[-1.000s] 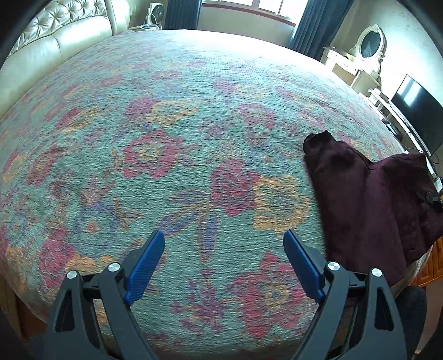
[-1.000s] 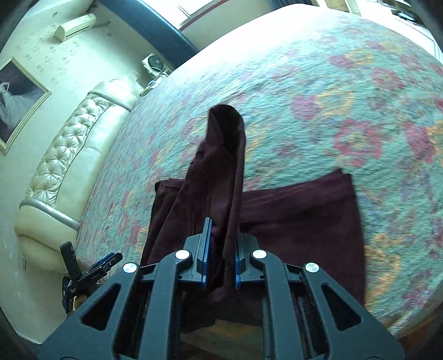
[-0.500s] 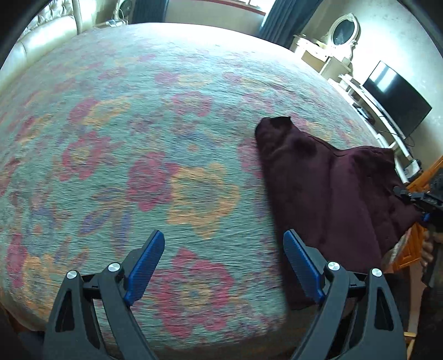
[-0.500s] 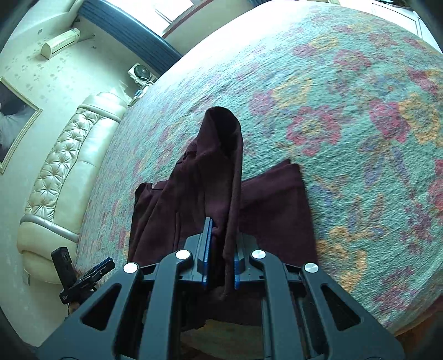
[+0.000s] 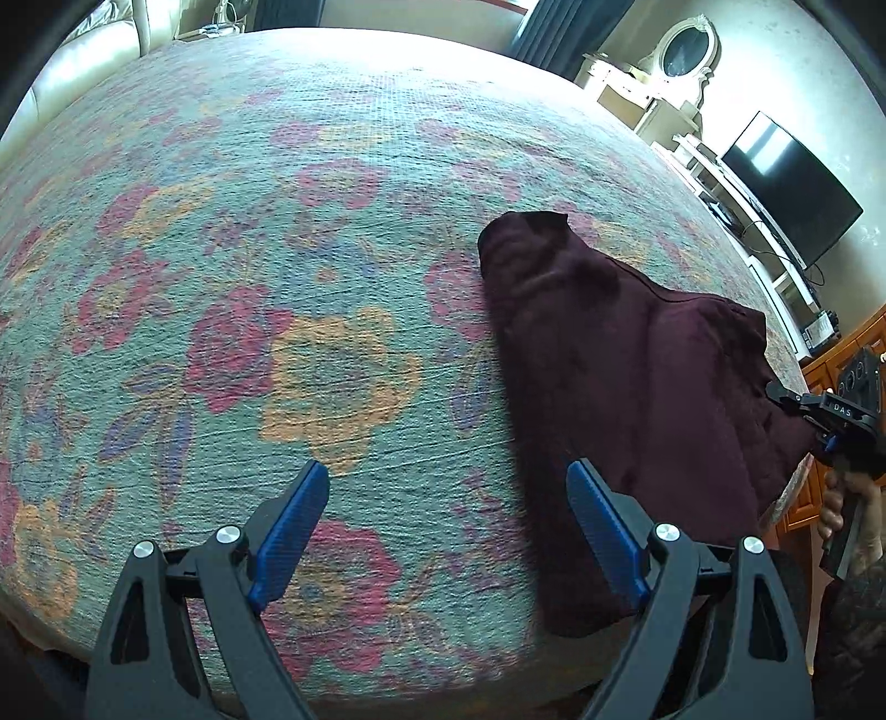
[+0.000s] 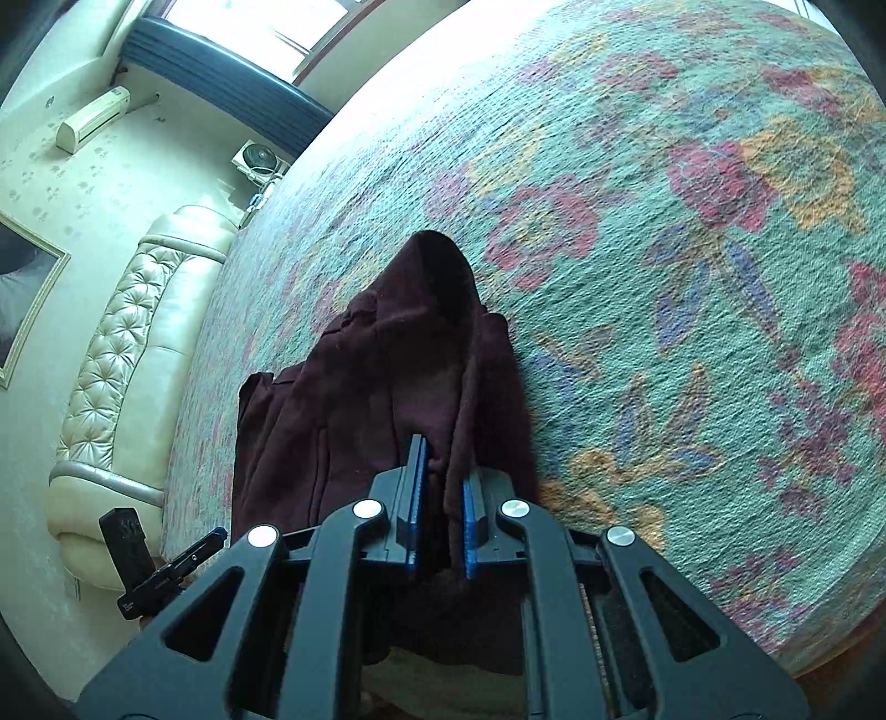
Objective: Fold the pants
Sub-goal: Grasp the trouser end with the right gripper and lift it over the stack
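Note:
Dark maroon pants lie bunched on the floral bedspread near the bed's front right edge. My left gripper is open and empty, low over the bedspread, its right finger at the pants' near left edge. My right gripper is shut on a fold of the pants at the bed's edge; the cloth rises from it in a ridge toward a rounded far end. The right gripper also shows in the left wrist view, at the pants' right side.
The floral bedspread covers the wide bed. A cream tufted sofa stands along one side. A TV on a white stand and a dresser with an oval mirror stand by the far wall. A wooden cabinet is at the right.
My left gripper has moved right toward the pants, which now reach its right finger. My right gripper has pulled the held fold, and the flat spread part of the pants has bunched narrower.

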